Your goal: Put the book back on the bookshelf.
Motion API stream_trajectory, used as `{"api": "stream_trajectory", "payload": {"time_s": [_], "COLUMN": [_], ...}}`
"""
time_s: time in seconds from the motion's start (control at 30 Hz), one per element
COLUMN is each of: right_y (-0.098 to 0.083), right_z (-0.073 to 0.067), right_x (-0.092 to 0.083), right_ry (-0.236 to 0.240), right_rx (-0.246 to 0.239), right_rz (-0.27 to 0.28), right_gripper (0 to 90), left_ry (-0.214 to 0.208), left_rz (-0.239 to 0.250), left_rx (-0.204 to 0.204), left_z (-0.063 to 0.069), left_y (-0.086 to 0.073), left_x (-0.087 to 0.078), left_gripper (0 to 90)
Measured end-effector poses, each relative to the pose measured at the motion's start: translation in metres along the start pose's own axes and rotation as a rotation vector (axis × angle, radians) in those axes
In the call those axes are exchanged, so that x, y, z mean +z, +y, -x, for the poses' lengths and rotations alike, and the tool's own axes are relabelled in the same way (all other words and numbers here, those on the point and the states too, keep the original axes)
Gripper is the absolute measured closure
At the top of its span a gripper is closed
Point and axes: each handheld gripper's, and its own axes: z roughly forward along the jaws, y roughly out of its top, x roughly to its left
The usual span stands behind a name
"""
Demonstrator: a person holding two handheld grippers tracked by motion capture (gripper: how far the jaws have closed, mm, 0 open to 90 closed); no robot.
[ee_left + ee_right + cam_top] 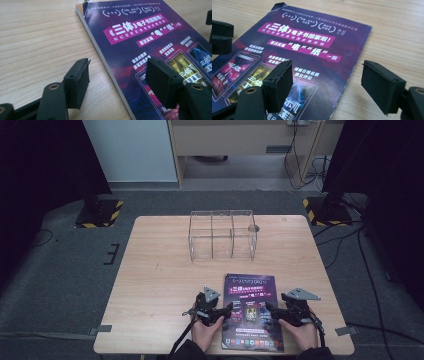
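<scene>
At the near edge of the counter (165,270), well in front of the clear three-compartment acrylic organizer (222,235), lies a purple magazine (251,312), flat, cover up. The left gripper (117,75) straddles the magazine's left edge: one jaw over bare wood, the other above the cover, jaws spread and nothing pinched yet. The right gripper (334,80) does the same on the magazine's right edge, also spread and not touching the paper.

My take: this is a two-sided pickup of the magazine. To do it well I'd get each lower jaw right down against the counter so it slips under the edge, close both sides together, and grab the full stack of pages, not just the cover. Otherwise it'll probably sag or fan open.
</scene>
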Motion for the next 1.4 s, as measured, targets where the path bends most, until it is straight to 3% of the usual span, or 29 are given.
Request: {"api": "stream_trajectory", "payload": {"time_s": [0.13, 0.5, 1.23, 1.4], "right_y": [-0.002, -0.007, -0.011, -0.011], "right_z": [-0.001, -0.005, -0.007, -0.007], "right_x": [0.003, 0.008, 0.011, 0.011], "right_ry": [0.01, 0.028, 0.006, 0.002], "right_rx": [-0.008, -0.003, -0.002, -0.003], "right_rz": [-0.008, -0.034, -0.038, -0.036], "right_gripper": [27.0, 29.0, 28.0, 28.0], "left_ry": [-0.007, 0.005, 0.022, 0.042], "left_rz": [0.004, 0.028, 0.029, 0.024], "left_rx": [-0.021, -0.021, -0.028, -0.013], "left_z": [0.002, 0.008, 0.017, 0.019], "left_y": [-0.001, -0.003, -0.001, 0.0], "left_x": [0.003, 0.008, 0.013, 0.015], "left_gripper": [36.4, 38.5, 37.2, 36.7]}}
